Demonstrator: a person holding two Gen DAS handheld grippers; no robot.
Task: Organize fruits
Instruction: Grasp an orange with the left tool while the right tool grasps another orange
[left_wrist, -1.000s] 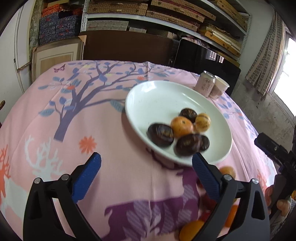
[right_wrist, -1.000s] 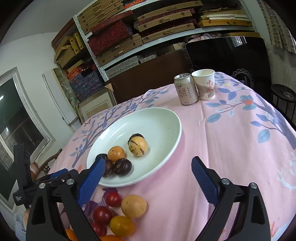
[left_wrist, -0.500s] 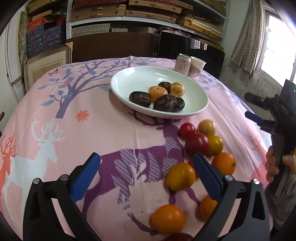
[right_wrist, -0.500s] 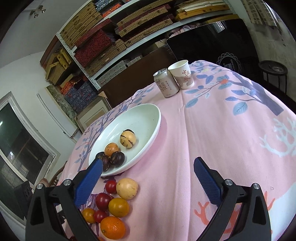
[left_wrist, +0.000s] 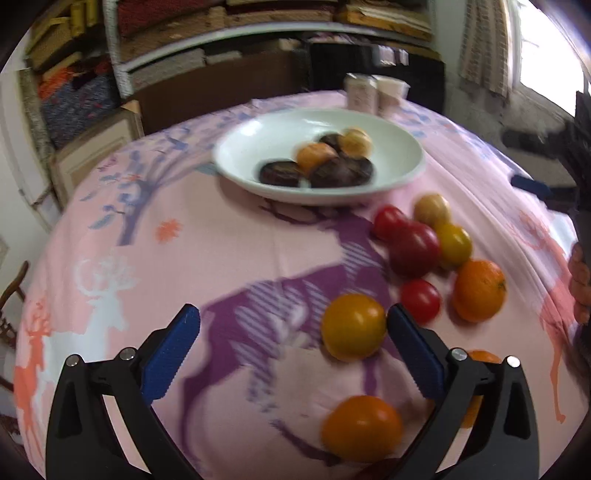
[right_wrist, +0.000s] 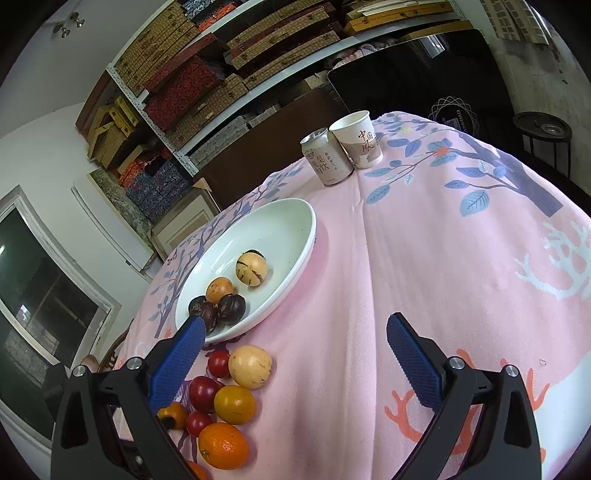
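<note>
- Reaching low over the cloth (left_wrist: 236, 258), we hold the left gripper (left_wrist: 293, 328) spread wide with nothing in it; a yellow-orange fruit (left_wrist: 353, 326) lies just inside its right finger, seemingly touching it.
- Our right gripper (right_wrist: 295, 332) is spread too and empty, well apart from any fruit.
- Loose fruit sits in a cluster beside the plate (left_wrist: 402, 147): red tomatoes (left_wrist: 414, 249), an orange (left_wrist: 478, 290), a pale round fruit (right_wrist: 250, 366). Dark fruits already lie on the plate.
- We judge the yellow-orange fruit light, smooth and round, so it may roll or slip; its skin looks soft enough to bruise.
- We would pinch it across its widest middle, gently.
</note>
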